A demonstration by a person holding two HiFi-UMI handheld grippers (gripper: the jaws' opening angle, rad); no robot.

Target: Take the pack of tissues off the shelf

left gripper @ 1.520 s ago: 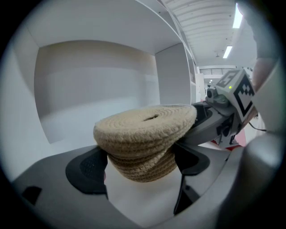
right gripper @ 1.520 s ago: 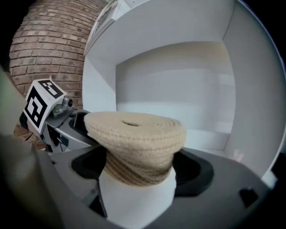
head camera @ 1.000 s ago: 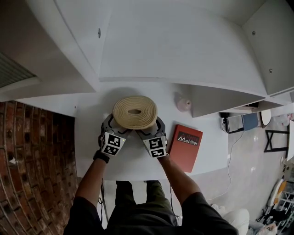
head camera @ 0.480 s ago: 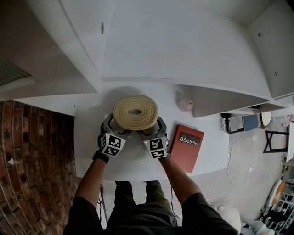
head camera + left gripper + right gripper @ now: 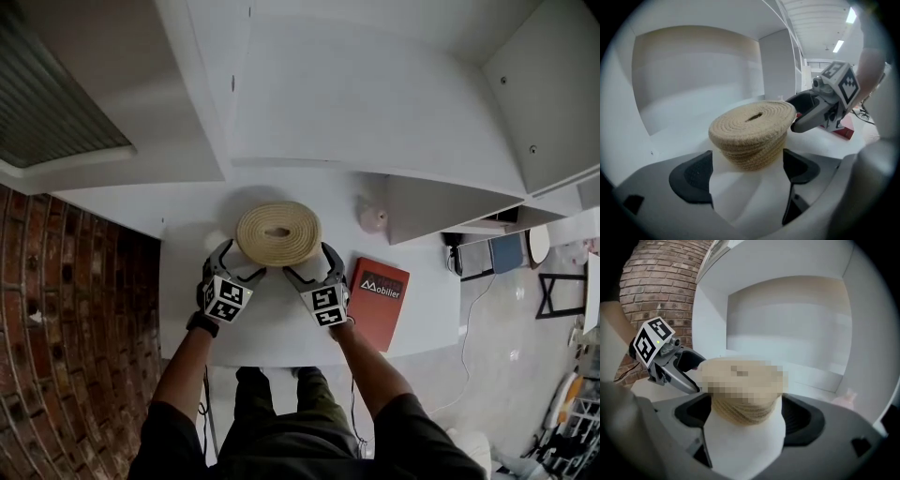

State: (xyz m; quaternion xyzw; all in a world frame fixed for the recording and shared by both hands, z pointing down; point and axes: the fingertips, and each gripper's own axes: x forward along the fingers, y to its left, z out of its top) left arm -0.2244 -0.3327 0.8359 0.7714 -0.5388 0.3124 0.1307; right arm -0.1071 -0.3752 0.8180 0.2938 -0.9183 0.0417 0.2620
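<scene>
Jaws apart beside woven tissue holder

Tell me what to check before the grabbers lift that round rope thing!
1. Left gripper jaws apart: ok.
2. Right gripper jaws apart: ok.
3. Rope holder lined up between both pairs of jaws: ok.
4. Jaws closed on the holder: not ok, neither pair grips it yet.
5. Red book out of the way: ok, it lies apart at the right.
6. Tissues inside the holder: cannot tell, none show.
</scene>
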